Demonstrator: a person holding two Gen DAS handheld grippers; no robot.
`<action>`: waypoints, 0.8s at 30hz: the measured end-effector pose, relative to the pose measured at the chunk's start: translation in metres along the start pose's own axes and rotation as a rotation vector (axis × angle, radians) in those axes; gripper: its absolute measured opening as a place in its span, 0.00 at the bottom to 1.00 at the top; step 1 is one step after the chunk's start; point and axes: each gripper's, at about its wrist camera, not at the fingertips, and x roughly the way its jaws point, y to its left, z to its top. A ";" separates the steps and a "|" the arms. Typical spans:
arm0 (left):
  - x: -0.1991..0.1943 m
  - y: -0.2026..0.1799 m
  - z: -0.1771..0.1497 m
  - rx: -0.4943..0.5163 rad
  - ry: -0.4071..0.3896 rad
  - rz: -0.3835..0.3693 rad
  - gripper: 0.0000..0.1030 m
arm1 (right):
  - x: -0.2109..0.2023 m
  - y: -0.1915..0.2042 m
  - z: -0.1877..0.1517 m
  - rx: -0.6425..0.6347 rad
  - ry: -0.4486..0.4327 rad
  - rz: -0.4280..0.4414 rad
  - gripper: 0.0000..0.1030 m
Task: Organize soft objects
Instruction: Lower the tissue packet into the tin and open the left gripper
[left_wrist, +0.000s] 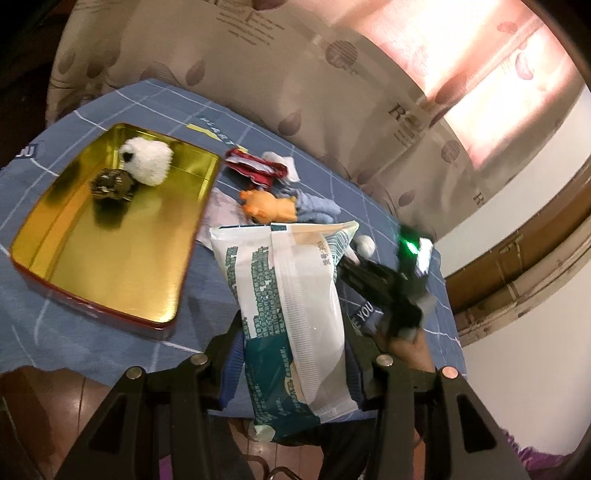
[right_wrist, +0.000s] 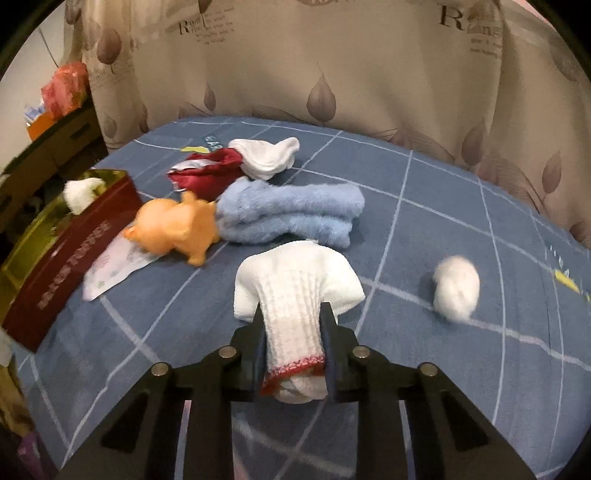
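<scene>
Jaws clamp tissue pack (left_wrist: 295, 314) and white sock (right_wrist: 295, 295); towel (right_wrist: 291, 214) just beyond.

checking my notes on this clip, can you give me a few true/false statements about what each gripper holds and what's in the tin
1. The left gripper is shut on a white and teal packet. True.
2. The right gripper is open and holds nothing. False: it is shut on a white sock with a red-trimmed cuff.
3. The gold tin holds a white fluffy toy and a dark crumpled ball. True.
4. The orange toy animal lies inside the tin. False: it lies on the blue cloth, beside the light blue towel.
5. A white fluffy ball lies on the cloth, apart from the sock. True.
</scene>
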 end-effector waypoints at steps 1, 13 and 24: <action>-0.003 0.003 0.001 -0.002 -0.006 0.008 0.45 | -0.005 0.000 -0.006 0.004 -0.008 -0.002 0.22; -0.008 0.051 0.050 0.032 -0.013 0.140 0.45 | -0.039 -0.018 -0.040 0.105 -0.087 -0.011 0.22; 0.074 0.102 0.110 0.153 0.205 0.202 0.45 | -0.039 -0.022 -0.040 0.121 -0.088 -0.018 0.22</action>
